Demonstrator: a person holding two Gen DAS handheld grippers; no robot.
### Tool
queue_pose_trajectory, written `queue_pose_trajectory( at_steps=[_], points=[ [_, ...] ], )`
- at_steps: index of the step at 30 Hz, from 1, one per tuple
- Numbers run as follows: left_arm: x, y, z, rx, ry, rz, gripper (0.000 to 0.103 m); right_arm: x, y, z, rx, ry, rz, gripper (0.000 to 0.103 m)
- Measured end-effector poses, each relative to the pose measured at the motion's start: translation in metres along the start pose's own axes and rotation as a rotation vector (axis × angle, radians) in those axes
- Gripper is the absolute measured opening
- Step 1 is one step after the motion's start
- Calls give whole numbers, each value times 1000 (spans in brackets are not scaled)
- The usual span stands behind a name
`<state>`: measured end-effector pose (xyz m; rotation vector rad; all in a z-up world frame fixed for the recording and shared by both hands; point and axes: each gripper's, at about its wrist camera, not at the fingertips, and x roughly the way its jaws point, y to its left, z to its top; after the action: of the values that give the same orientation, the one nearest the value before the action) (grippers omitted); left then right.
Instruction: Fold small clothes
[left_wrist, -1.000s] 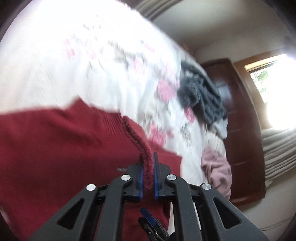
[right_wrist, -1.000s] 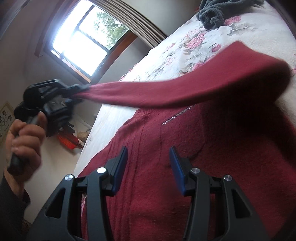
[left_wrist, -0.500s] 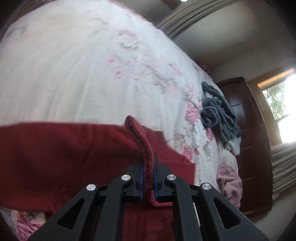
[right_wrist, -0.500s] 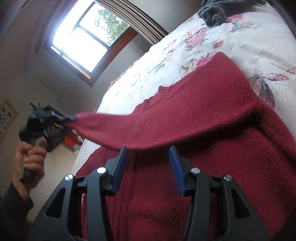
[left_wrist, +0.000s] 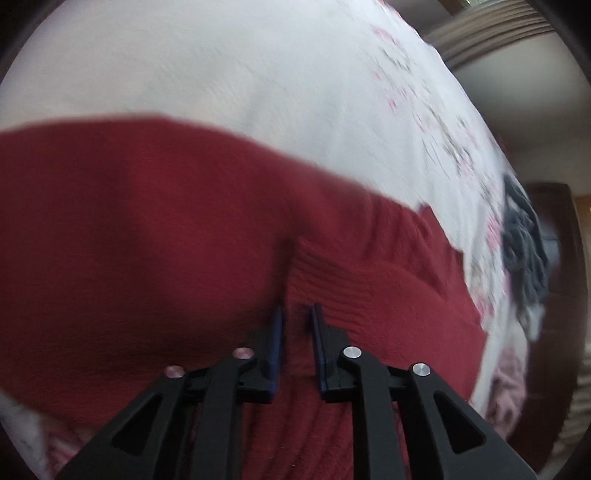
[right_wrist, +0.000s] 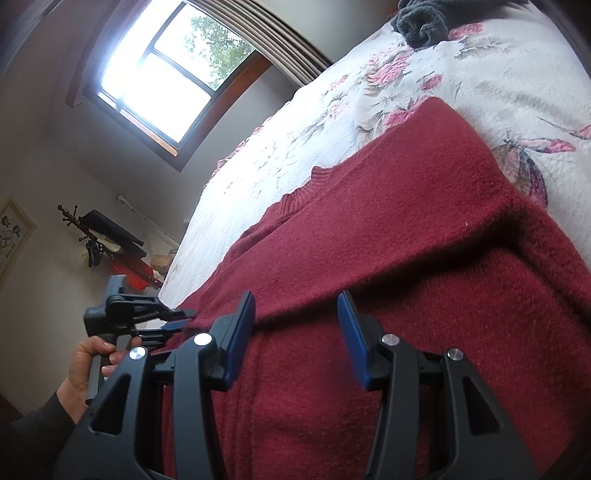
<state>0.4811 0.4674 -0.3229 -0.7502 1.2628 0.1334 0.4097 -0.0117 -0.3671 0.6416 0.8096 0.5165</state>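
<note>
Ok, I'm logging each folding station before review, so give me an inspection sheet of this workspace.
Surface: bed with floral quilt.
Job's things: red sweater lying flat, one sleeve folded across its body.
Clutter: grey garment pile on the quilt; pink garment by the bed's edge.
Grippers: left gripper at the ribbed cuff, grip unclear; right gripper open above the sweater, empty.
Cables: nothing seen.
Surroundings: window, dark wardrobe, framed picture.

Floral bedspread (right_wrist: 480, 85); red sweater (right_wrist: 406, 240), grey garment (right_wrist: 421, 18)
</note>
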Motion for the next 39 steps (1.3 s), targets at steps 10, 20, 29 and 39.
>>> queue_pose_trajectory(
  at_steps=[10, 20, 29, 39],
  points=[
    [29, -15, -9, 63, 79, -101, 25, -1, -1, 0, -6, 0, -2, 47],
    [-97, 83, 0, -69, -97, -77, 52, -6, 13, -18, -68, 64, -8, 47],
    [-222, 309, -46, -515, -312, -56, 62, -81, 47, -49, -48, 139, -24, 47],
    [-212, 416, -32, -689, -340, -102, 62, -114, 97, -80, -98, 234, -93, 47]
  ],
)
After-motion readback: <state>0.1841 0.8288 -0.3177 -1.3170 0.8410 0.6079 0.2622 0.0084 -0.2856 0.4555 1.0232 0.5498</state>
